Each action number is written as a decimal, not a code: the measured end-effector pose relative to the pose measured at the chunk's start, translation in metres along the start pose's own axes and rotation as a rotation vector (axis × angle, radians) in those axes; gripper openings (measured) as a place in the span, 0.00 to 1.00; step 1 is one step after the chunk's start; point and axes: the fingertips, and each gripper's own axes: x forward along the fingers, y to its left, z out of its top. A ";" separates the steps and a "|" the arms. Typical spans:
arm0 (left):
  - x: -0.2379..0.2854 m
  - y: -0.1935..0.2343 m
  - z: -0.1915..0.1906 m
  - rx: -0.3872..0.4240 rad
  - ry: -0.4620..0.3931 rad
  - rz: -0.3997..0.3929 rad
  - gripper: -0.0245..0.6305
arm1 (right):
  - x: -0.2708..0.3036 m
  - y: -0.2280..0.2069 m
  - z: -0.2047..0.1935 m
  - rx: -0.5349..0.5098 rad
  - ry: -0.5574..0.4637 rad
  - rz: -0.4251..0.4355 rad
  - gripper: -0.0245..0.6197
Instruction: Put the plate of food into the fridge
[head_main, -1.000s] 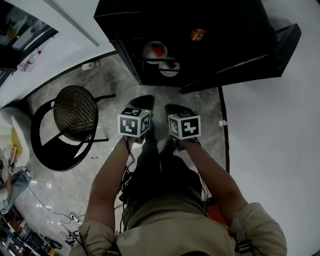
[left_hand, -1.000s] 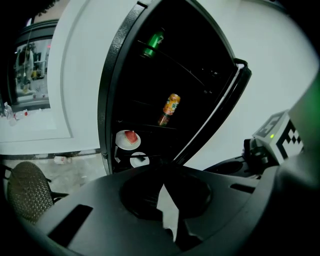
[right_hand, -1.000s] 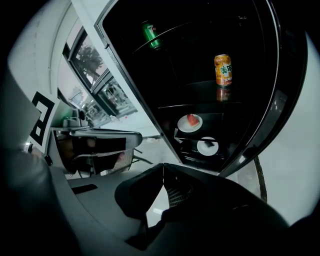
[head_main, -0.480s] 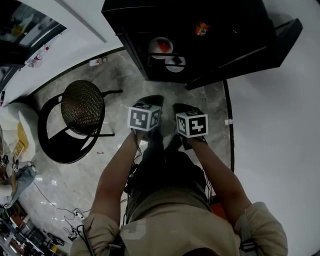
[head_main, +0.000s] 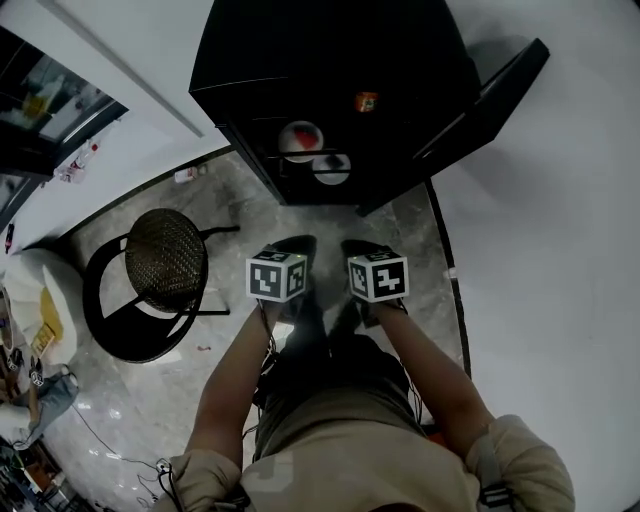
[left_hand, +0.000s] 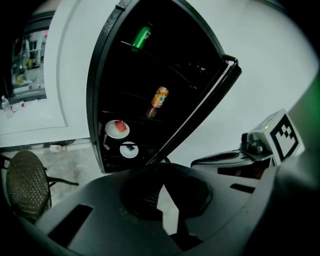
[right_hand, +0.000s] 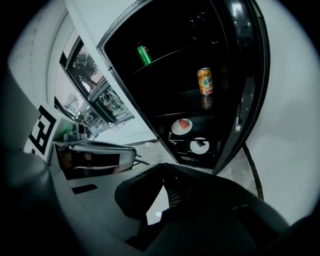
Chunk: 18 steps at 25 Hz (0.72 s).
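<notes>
The plate (head_main: 300, 137) is white and round with a red piece of food on it. It sits on a lower shelf inside the open black fridge (head_main: 330, 50), just above a second plate (head_main: 331, 168) that carries something dark. An orange can (head_main: 366, 101) stands one shelf higher. The gripper views look in from the front and add a green can (left_hand: 142, 36) on the top shelf, which the head view does not show. The head view alone shows the door (head_main: 490, 90) swung right and a round chair (head_main: 165, 260) to the left. The left gripper (left_hand: 162, 172) and right gripper (right_hand: 164, 172) are held side by side well short of the fridge, each with its jaws pressed together on nothing.
</notes>
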 end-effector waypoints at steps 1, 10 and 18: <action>-0.002 -0.002 0.001 -0.001 -0.003 -0.002 0.05 | -0.004 -0.001 0.000 -0.006 -0.002 -0.005 0.07; -0.023 -0.009 0.015 0.014 -0.027 0.012 0.05 | -0.021 0.001 -0.006 -0.039 -0.015 0.002 0.07; -0.041 -0.017 0.005 0.031 -0.007 -0.017 0.05 | -0.032 0.023 -0.015 -0.128 -0.025 0.031 0.07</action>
